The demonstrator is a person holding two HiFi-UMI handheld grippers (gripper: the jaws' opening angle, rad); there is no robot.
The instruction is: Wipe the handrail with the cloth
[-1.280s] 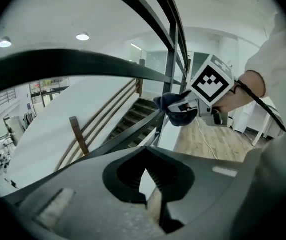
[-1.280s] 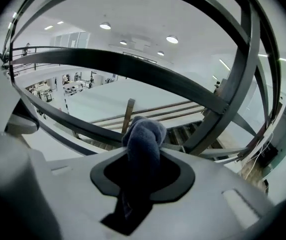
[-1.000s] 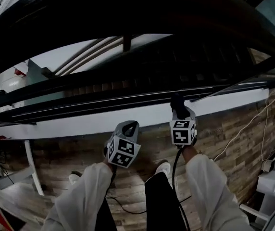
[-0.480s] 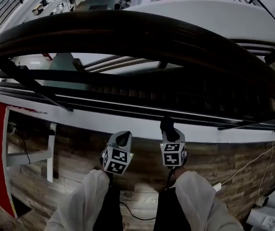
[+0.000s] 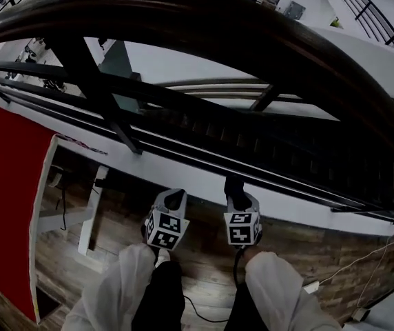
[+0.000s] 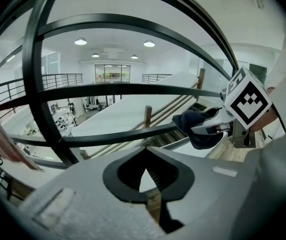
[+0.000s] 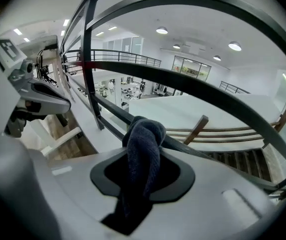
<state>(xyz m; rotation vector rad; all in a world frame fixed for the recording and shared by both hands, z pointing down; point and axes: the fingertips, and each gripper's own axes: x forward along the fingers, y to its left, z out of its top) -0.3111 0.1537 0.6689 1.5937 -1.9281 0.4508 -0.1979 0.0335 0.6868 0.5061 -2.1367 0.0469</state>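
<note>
The right gripper (image 5: 237, 190) clamped the dark cloth (image 7: 144, 144) below the handrail (image 5: 238, 26). Just beside it, the left gripper (image 5: 174, 199) had its jaws closed on nothing.

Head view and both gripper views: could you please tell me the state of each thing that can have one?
Grey left tongs: shut, empty.
Grey right tongs: shut on the cloth.
Dark blue knitted cloth: bunched up, sticking out past the tips.
Dark curved handrail: not touched by the cloth; both tongs are low in the head view.
</note>
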